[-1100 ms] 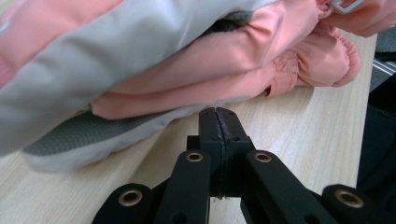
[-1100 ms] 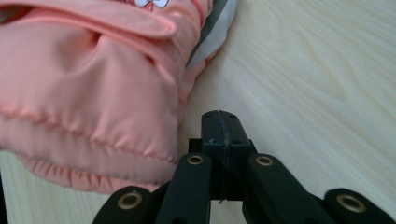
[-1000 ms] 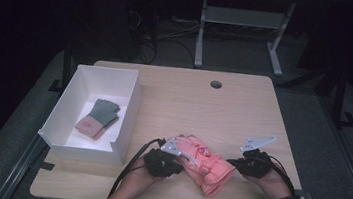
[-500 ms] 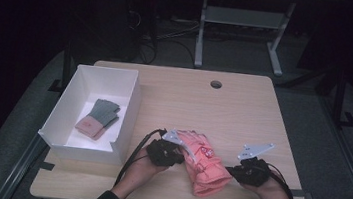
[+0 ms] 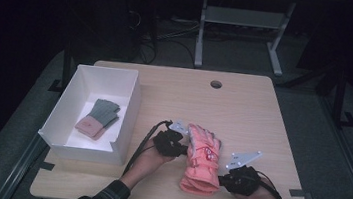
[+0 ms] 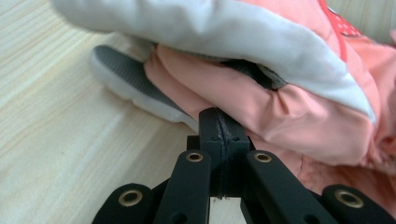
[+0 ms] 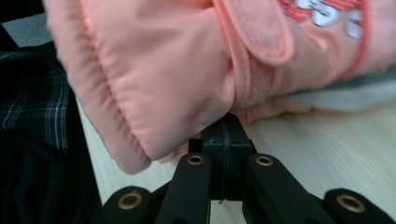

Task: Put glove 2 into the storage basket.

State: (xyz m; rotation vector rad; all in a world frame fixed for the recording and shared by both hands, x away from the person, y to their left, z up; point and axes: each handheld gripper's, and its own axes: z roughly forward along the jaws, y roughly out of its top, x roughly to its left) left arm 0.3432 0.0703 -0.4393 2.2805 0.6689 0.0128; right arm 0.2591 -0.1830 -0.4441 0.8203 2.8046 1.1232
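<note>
Item: pink ski glove [image 5: 202, 159], padded, grey-white palm side; lies on the wooden table [image 5: 253, 118] just right of the white box [image 5: 132, 105], cuff toward the person, fingers pointing away.

Left gripper [image 5: 182, 148]: at the glove's finger end, on the side facing the box; jaws pressed together, pinching a fold of pink fabric [image 6: 219, 100].

Right gripper [image 5: 224, 180]: at the cuff, on the side away from the box; jaws closed tight, nipping the cuff's edge [image 7: 224, 112].

Container: white box, open-topped, holding one knit glove [image 5: 98, 117], grey-green with a pink cuff, flat on the floor of the box.

Change: a second ago the pink glove lay slanted, cuff swung away from the box; now it runs nearly straight, and both hands have shifted with it.

Lettering: white letters on a red patch [image 7: 327, 14], cropped, unreadable.
</note>
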